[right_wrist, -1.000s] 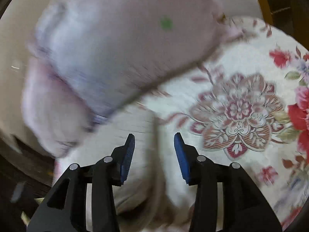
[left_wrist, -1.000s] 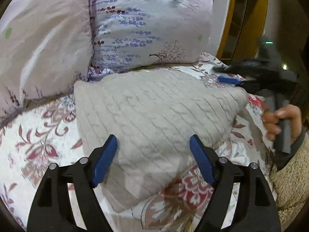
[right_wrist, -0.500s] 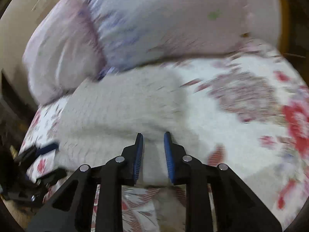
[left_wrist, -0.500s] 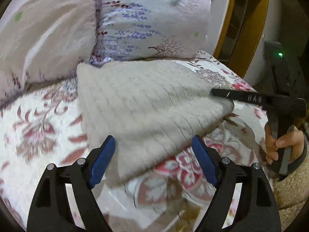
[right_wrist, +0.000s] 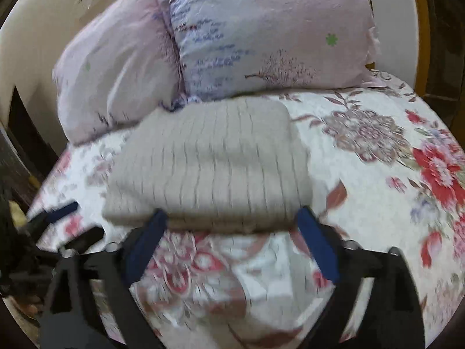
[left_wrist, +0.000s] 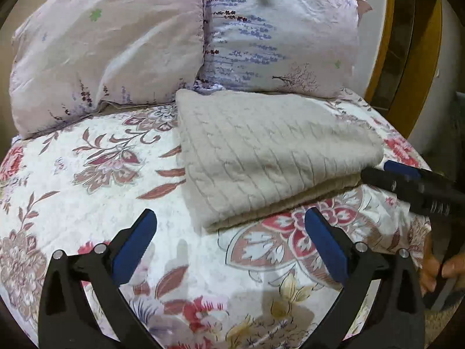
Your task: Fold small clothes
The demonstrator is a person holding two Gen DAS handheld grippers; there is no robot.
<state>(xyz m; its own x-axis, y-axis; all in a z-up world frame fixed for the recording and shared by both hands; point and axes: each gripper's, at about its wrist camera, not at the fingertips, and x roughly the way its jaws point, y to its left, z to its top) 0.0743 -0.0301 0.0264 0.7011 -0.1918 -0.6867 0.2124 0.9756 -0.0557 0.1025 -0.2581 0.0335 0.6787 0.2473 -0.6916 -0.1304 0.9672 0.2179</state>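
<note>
A beige cable-knit sweater (left_wrist: pixel 270 151) lies folded into a flat rectangle on the floral bedspread (left_wrist: pixel 87 180), its far edge against the pillows. It also shows in the right wrist view (right_wrist: pixel 209 163). My left gripper (left_wrist: pixel 229 226) is open and empty, just short of the sweater's near corner. My right gripper (right_wrist: pixel 229 224) is open and empty, its blue pads at the sweater's near folded edge. The right gripper also shows at the right of the left wrist view (left_wrist: pixel 407 180), beside the sweater's right corner.
Two pale lilac pillows (left_wrist: pixel 116 46) (left_wrist: pixel 279 37) stand against the headboard behind the sweater. A wooden frame (left_wrist: pixel 401 43) rises at the right. The bed's left edge drops off in the right wrist view (right_wrist: pixel 43 180).
My right gripper went from nearly shut to wide open and let go of the sweater's edge. Both grippers pulled back toward me. The sweater now lies flat on the bed.
</note>
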